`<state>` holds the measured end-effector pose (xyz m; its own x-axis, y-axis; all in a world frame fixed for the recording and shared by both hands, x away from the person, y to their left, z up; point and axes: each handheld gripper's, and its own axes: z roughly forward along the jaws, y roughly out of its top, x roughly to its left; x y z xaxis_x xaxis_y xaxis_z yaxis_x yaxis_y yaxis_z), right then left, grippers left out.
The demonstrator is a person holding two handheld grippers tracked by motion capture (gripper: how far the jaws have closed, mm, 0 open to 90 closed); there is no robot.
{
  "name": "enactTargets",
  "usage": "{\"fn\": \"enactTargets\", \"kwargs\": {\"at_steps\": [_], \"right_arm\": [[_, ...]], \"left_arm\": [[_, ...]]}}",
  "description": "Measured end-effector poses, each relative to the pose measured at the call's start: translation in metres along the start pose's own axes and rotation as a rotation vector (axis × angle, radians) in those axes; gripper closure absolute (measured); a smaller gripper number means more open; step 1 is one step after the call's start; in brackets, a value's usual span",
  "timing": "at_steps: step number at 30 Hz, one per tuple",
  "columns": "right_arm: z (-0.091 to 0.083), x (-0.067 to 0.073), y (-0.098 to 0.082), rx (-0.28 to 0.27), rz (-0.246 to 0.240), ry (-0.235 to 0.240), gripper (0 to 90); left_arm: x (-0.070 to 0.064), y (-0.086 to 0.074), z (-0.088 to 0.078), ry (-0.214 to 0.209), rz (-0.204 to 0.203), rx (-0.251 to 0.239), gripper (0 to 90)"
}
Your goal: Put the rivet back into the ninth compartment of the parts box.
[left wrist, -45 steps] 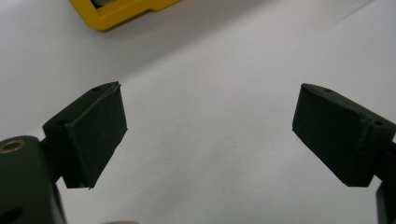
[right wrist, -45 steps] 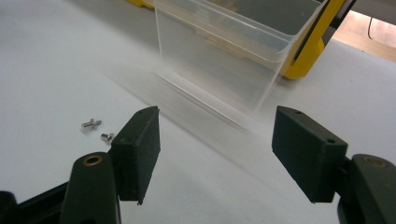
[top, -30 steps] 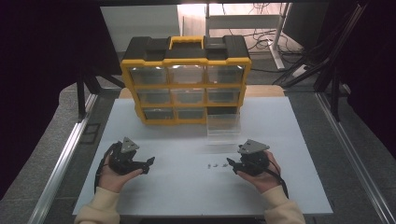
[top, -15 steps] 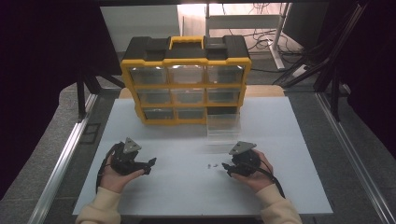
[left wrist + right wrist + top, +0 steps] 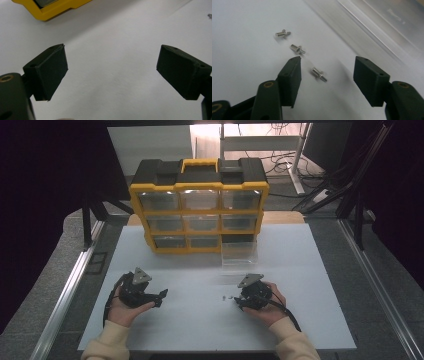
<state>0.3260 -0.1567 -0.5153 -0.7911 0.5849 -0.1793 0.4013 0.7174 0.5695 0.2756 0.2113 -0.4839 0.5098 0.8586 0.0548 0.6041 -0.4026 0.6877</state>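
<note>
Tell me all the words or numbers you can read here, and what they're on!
None can be read.
Organizer: no label shows on its yellow frame or drawers.
Clear drawer: a faint raised mark, too blurred to read.
Studs: plain metal, no marks.
Right gripper, left gripper: no writing.
</note>
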Motion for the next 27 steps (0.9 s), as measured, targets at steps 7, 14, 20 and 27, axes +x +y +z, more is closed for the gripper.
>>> {"fn": "enactTargets", "kwargs": {"at_steps": [7, 14, 20, 27], "right_arm": [[0.0, -0.004, 0.002, 0.028, 0.05, 0.084, 63.8], [0.0, -0.006, 0.004, 0.049, 0.084, 0.127, 80.6], [0.0, -0.009, 0.003, 0.049, 0.112, 0.142, 82.1], [-0.005, -0.015, 0.002, 0.006, 0.164, 0.165, 82.3]], "left_arm": [[0.0, 0.0, 0.0, -0.002, -0.002, 0.001, 10.5], [0.0, 0.0, 0.0, -0.003, -0.004, 0.002, 10.5], [0.0, 0.0, 0.0, -0.003, -0.004, 0.002, 10.5], [0.001, -0.001, 0.001, -0.002, -0.004, 0.002, 10.5]]}}
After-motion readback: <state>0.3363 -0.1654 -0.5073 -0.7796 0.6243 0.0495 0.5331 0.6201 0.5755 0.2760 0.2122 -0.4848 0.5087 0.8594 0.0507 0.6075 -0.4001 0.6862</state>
